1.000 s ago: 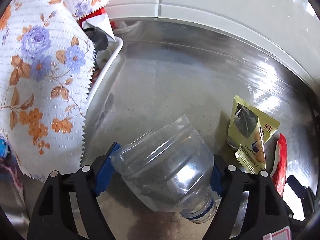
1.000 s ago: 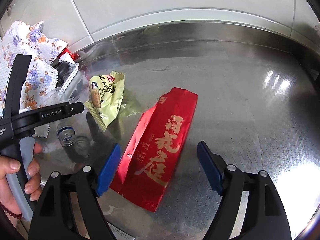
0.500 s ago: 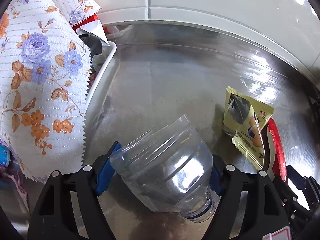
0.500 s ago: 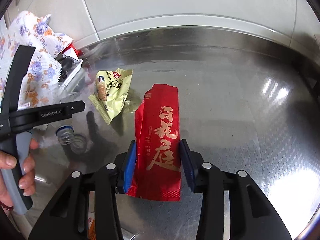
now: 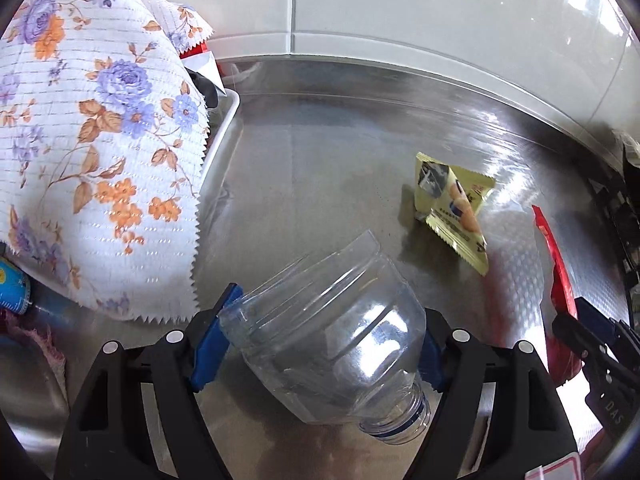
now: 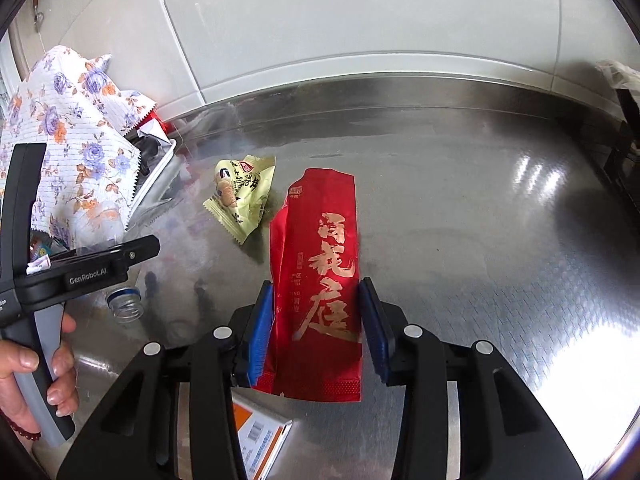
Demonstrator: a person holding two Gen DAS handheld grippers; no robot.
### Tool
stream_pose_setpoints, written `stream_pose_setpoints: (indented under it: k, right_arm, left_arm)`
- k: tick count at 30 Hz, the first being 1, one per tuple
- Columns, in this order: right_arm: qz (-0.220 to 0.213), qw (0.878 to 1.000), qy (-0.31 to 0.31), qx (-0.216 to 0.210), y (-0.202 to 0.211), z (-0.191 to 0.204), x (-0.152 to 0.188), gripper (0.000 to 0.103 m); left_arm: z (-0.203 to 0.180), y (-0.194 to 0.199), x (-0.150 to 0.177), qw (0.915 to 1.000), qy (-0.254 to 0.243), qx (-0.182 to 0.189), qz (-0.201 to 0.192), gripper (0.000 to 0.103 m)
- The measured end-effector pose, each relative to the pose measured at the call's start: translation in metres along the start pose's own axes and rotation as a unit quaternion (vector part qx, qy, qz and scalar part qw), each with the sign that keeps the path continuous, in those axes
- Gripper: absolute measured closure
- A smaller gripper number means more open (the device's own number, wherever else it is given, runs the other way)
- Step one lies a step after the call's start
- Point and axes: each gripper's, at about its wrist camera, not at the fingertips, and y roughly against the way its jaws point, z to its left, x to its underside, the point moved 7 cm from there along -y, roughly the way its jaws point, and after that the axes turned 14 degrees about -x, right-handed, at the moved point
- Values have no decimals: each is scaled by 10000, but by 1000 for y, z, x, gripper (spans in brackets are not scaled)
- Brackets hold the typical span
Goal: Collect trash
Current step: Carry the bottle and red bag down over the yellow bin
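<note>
My left gripper (image 5: 324, 340) is shut on a clear cut plastic bottle top (image 5: 332, 344), neck toward me, above the steel counter (image 5: 320, 168). My right gripper (image 6: 318, 324) is shut on a red snack wrapper (image 6: 320, 272) with gold writing; its edge also shows in the left wrist view (image 5: 556, 264). A yellow snack packet (image 5: 456, 208) lies on the counter, left of the red wrapper in the right wrist view (image 6: 240, 196). The bottle's neck (image 6: 124, 304) shows under the left gripper's body in the right wrist view.
A white bin (image 5: 222, 128) with trash stands at the left, partly draped by a floral cloth (image 5: 96, 152). A tiled wall (image 5: 400, 12) bounds the back. An orange-and-white carton (image 6: 260, 440) lies below my right gripper. A dark object (image 6: 624, 152) sits at far right.
My right gripper closed around the red wrapper, which turned upright between the pads. The left gripper, still holding the bottle top, shifted slightly; the view slid left.
</note>
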Motion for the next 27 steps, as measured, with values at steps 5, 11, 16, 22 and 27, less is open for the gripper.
stream_pose_setpoints:
  k: [5,11,16,22,27]
  right_arm:
    - [-145,9998,-54,137,21,9,10,59]
    - [-302,9993,-20,214,56,18,23,59]
    - [-375,9992,94,140,82,21,35,59]
    - [-469,9986,218,-89,116,19,54,59]
    - [-513,9976,327,-342,153,15,81,59]
  left_arm:
    - [1,20,13,9998,-112,120,-103,27]
    - [3,51,36,9994,-172,198,-229,27]
    - [4,78,59,9993,-100,153,-314,27]
    - [5,113,91,9992,46,-25,-393,27]
    - [1,152,130,9985,162,-226,-461,27]
